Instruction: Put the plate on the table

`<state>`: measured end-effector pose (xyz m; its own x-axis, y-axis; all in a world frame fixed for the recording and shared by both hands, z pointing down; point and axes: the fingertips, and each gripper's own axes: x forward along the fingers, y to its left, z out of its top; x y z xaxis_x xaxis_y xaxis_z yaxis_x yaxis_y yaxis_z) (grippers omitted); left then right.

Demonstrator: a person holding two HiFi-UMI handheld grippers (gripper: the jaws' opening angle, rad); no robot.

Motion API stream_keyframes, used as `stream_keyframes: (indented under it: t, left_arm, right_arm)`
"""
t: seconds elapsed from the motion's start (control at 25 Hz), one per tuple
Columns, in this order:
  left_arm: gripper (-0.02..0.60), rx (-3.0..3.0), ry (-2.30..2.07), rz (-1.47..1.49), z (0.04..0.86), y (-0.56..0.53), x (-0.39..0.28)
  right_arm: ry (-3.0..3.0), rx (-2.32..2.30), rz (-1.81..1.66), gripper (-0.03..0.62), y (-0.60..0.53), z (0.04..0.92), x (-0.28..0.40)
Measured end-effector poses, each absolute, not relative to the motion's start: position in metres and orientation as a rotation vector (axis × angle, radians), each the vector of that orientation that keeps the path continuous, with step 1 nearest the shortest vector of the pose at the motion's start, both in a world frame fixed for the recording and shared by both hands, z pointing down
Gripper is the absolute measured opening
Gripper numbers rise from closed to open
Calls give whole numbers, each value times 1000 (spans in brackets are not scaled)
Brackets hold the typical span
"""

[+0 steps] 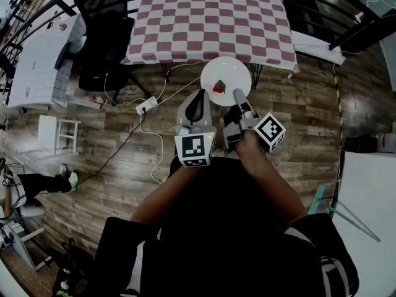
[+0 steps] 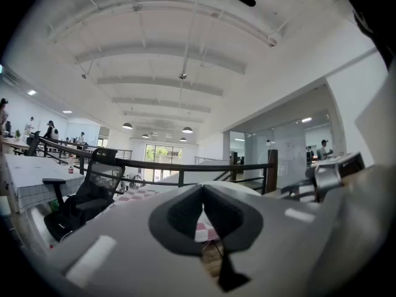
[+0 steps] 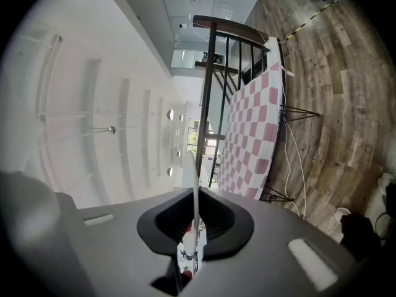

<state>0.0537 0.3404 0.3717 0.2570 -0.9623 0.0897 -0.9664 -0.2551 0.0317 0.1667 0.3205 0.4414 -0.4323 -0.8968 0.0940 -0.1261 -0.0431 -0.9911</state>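
Note:
A white plate (image 1: 226, 81) hangs over the wooden floor, just in front of the near edge of the table with the red-and-white checked cloth (image 1: 210, 23). A small red and green piece of food (image 1: 219, 86) lies on it. My right gripper (image 1: 238, 99) is shut on the plate's near rim. In the right gripper view the plate (image 3: 192, 184) shows edge-on between the pads of that gripper (image 3: 195, 197), with the checked table (image 3: 253, 135) beyond. My left gripper (image 1: 197, 103) is beside the plate on its left, shut with nothing in it (image 2: 202, 189).
A black office chair (image 1: 102, 36) stands at the table's left corner. A white power strip with cables (image 1: 147, 107) lies on the floor. A white desk (image 1: 40, 60) and a white stool (image 1: 57, 135) are at the left. A dark railing (image 1: 346, 17) runs behind the table.

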Motion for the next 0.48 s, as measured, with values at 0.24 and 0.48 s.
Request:
stream_keyframes:
  t: [0.24, 0.48]
  left_arm:
    - [11, 2423, -1837, 103, 384, 345, 63]
    - [11, 2402, -1818, 109, 393, 356, 67]
  right_arm:
    - [1626, -1121, -1537, 18, 329, 446, 174]
    - [1624, -1138, -1528, 20, 343, 448, 176]
